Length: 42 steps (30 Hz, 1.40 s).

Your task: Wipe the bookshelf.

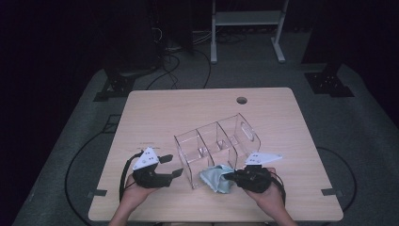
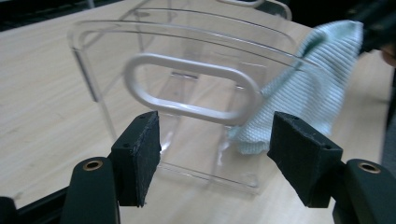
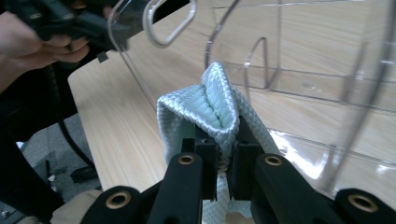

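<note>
A clear plastic organizer [image 1: 217, 145] with three compartments and handle slots in its end walls stands on the wooden table [image 1: 155, 113]. My left gripper [image 1: 170, 165] is open just left of its near end; nothing is between the pads [image 2: 140, 156], and the organizer's end wall and handle slot [image 2: 191, 88] lie just beyond them. A light blue-green cloth [image 1: 215, 177] is pinched in my right gripper [image 1: 229, 177], which is shut on it beside the organizer's near end. The folded cloth [image 3: 210, 109] bulges up above the closed jaws, with the clear organizer wall [image 3: 327, 93] beyond it.
A round cable hole [image 1: 242, 100] sits near the table's far edge. Cables lie on the grey floor [image 1: 75, 141] around the table. A white metal stand [image 1: 247, 28] is behind the table. The far half of the tabletop is bare wood.
</note>
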Tool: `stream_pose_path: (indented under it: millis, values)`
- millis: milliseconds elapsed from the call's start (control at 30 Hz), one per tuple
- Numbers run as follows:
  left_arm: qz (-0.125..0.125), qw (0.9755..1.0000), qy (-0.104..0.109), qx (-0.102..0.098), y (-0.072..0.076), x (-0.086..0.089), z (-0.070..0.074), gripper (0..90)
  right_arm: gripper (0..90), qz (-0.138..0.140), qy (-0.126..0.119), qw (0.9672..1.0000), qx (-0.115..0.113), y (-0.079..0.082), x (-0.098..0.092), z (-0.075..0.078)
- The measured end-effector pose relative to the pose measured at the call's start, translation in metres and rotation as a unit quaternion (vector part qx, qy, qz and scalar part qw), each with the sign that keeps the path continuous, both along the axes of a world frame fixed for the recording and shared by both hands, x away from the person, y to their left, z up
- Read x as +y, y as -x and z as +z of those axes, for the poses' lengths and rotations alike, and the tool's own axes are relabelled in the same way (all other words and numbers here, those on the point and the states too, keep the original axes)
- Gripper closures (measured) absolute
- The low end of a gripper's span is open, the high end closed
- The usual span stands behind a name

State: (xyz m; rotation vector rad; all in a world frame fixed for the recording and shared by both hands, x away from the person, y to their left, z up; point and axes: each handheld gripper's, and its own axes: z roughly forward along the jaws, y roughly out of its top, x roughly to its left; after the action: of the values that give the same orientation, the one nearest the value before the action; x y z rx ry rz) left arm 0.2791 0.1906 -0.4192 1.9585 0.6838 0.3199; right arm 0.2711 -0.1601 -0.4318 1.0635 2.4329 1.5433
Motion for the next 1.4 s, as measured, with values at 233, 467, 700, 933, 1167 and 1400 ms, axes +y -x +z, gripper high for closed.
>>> stream_pose_path:
  millis: [233,467,700,933,1167,1400]
  values:
    - [-0.021,0.9998,-0.006,-0.003,0.015,-0.014,0.002,29.4,84.2,-0.022,-0.009,0.9997,-0.001,0.000,-0.021,0.000]
    - [-0.025,0.9995,-0.018,-0.007,0.016,-0.036,-0.002,27.5,84.2,-0.056,-0.008,0.9984,-0.004,-0.002,-0.047,-0.001]
    - [-0.001,0.9995,-0.027,-0.016,0.012,-0.042,-0.004,38.0,84.2,-0.087,-0.015,0.9961,-0.012,-0.004,-0.066,0.006]
    - [-0.004,0.9992,-0.033,-0.022,0.011,-0.037,-0.003,49.0,84.2,-0.084,0.016,0.9962,-0.014,-0.022,-0.048,0.004]
    - [-0.008,0.9992,-0.031,-0.023,0.005,-0.032,-0.003,51.4,84.3,-0.071,0.051,0.9961,0.013,-0.031,-0.030,-0.021]
    - [-0.013,0.9991,-0.032,-0.024,0.002,-0.032,-0.003,51.6,84.4,-0.064,0.029,0.9973,-0.018,-0.024,-0.025,0.003]
